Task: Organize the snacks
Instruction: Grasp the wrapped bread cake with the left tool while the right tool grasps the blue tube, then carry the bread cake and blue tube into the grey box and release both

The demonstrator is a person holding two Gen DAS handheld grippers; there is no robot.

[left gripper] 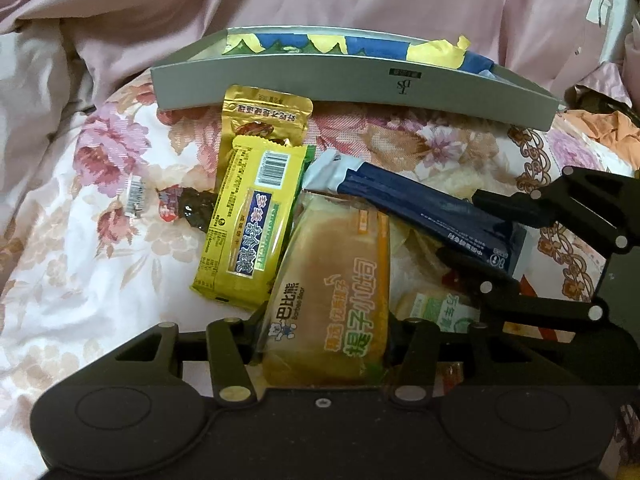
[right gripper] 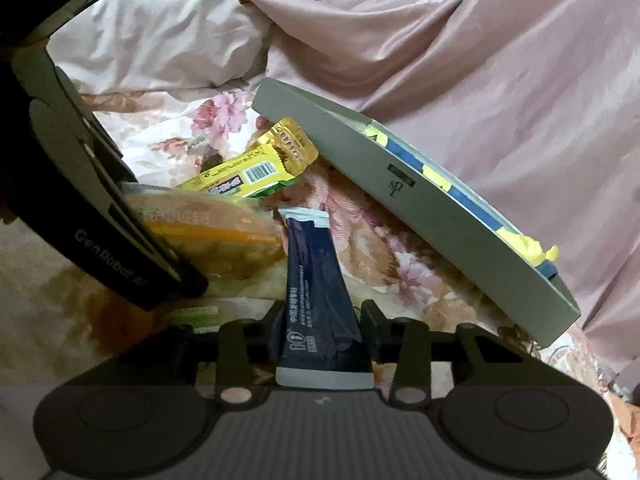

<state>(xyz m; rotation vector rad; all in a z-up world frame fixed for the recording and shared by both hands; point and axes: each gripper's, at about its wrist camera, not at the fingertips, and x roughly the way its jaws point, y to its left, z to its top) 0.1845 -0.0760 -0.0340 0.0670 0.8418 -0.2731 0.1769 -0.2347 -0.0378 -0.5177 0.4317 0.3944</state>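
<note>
Here my left tool (left gripper: 320,340) is clamped on a bread packet (left gripper: 332,300) printed with orange lettering, its fingers pressing both long sides of the packet. My right tool (right gripper: 325,320) grips a dark blue sachet (right gripper: 316,280) near its white sealed end, and the sachet sticks straight out toward twelve o'clock in the right wrist view. In the left wrist view that same tool comes in from three o'clock with the sachet slanting toward ten o'clock, over the top of the bread packet.

At eleven o'clock of the bread packet lies a yellow snack bar (left gripper: 252,228), barcode up, overlapping a gold foil pouch (left gripper: 266,114) beyond it. A small dark candy wrapper (left gripper: 188,208) sits at nine o'clock of the yellow bar. Everything rests on a floral bedsheet (left gripper: 80,240). At twelve o'clock stands a shallow grey box (left gripper: 352,80), with blue and yellow packaging inside, just beside the gold pouch. Pink bedding (right gripper: 480,60) lies behind it.
</note>
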